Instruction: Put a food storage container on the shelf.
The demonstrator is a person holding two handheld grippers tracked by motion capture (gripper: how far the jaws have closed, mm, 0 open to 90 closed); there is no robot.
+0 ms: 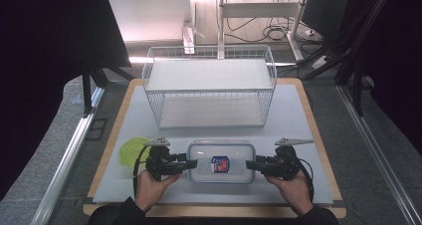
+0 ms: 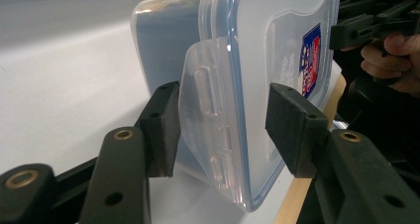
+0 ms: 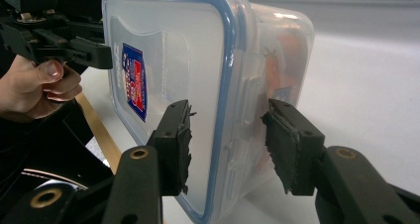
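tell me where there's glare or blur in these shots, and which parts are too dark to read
High view: bright glare on the floor behind the wire basket, black at the upper corners, the container evenly lit and a little soft. Left gripper view: the near latch flap is soft, with pale reflections on the lid. Right gripper view: small highlights on the lid's blue rim, dark at lower left.

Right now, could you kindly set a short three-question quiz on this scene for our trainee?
1. True or false: the clear container sits inside the wire basket.
2. Which tongs are nearer the green lid: A left tongs, B right tongs?
3. What colour is the container lid's rim?

Key: 1 false, it sits on the white mat; 2 A; 3 blue.
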